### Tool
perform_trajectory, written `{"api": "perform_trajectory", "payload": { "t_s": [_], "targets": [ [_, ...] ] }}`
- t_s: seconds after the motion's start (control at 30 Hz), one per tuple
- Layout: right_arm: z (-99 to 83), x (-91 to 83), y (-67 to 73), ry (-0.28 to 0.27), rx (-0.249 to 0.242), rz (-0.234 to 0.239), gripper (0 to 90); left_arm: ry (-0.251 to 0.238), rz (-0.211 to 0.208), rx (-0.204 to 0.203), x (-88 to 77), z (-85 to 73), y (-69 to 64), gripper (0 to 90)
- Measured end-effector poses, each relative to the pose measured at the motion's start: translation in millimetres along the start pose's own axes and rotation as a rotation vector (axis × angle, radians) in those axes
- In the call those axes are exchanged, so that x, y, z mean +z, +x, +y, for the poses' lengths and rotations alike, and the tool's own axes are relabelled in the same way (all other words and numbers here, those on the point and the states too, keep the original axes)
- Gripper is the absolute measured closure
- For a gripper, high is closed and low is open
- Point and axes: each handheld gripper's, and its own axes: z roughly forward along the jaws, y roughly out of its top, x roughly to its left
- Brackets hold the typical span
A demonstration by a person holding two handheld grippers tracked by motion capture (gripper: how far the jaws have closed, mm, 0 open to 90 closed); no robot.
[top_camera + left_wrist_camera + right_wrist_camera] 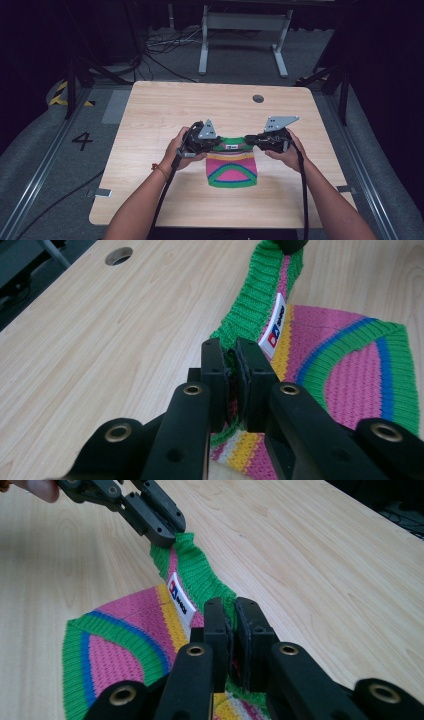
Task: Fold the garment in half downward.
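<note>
Knit in green, pink and yellow, a small sweater (231, 167) lies mid-table (150, 115), its ribbed top edge pinched by left gripper (231, 352) and right gripper (230, 611). Both bites look shallow; uneven pulling could likely slip the rib free.

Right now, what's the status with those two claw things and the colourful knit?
Left gripper shut on knit garment, green collar edge. Right gripper shut on same collar, opposite end. Garment lies on wooden table. Nothing in the way.
</note>
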Motion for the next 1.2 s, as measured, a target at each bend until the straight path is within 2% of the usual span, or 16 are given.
{"api": "perform_trajectory", "payload": {
  "t_s": [0.07,0.17,0.23,0.3,0.37,0.5,0.53,0.73,0.87,0.97,1.03,1.07,1.2],
  "targets": [
    [-1.2,-2.3,3.4,0.003,-0.008,0.011,84.6,-0.009,-0.008,-0.004,-0.8,-1.9,-4.0,83.5],
    [-4.5,-6.5,8.8,0.005,-0.017,0.025,84.5,-0.009,-0.011,0.015,-1.8,-5.2,-13.0,83.4],
    [-8.6,-10.1,14.8,0.003,-0.022,0.047,84.6,-0.022,-0.026,0.042,-3.5,-8.2,-20.8,83.5],
    [-11.7,-12.2,20.8,0.011,-0.036,0.06,84.5,-0.029,-0.022,0.059,-4.7,-10.9,-28.2,83.7],
    [-13.7,-13.4,24.7,0.012,-0.038,0.07,84.5,-0.034,-0.039,0.055,-4.5,-12.7,-31.7,83.7],
    [-23.2,-15.8,38.2,0.036,-0.052,0.103,84.5,-0.007,-0.059,0.081,-1.8,-17.4,-44.9,83.7],
    [-24.9,-15.9,40.6,0.043,-0.054,0.107,84.4,0.003,-0.055,0.092,-1.3,-19.6,-50.5,83.7],
    [-36.4,-12.6,54.2,0.079,-0.072,0.142,84.4,0.008,-0.042,0.112,-3.0,-28.3,-61.7,83.8],
    [-45.5,-9.7,66.2,0.115,-0.088,0.161,84.2,0.031,-0.072,0.125,-3.0,-35.1,-71.5,83.6],
    [-49.5,-9.0,69.2,0.136,-0.083,0.172,84.2,0.065,-0.092,0.138,-0.4,-40.4,-81.2,83.0],
    [-52.7,-7.4,70.3,0.152,-0.087,0.173,83.8,0.075,-0.09,0.15,1.1,-44.3,-85.6,81.8],
    [-53.8,-6.9,71.6,0.16,-0.089,0.17,83.6,0.086,-0.099,0.137,2.0,-46.6,-86.4,81.5],
    [-57.3,-6.8,74.1,0.169,-0.094,0.169,82.7,0.107,-0.115,0.128,1.6,-51.5,-89.0,77.9]
  ]
}}
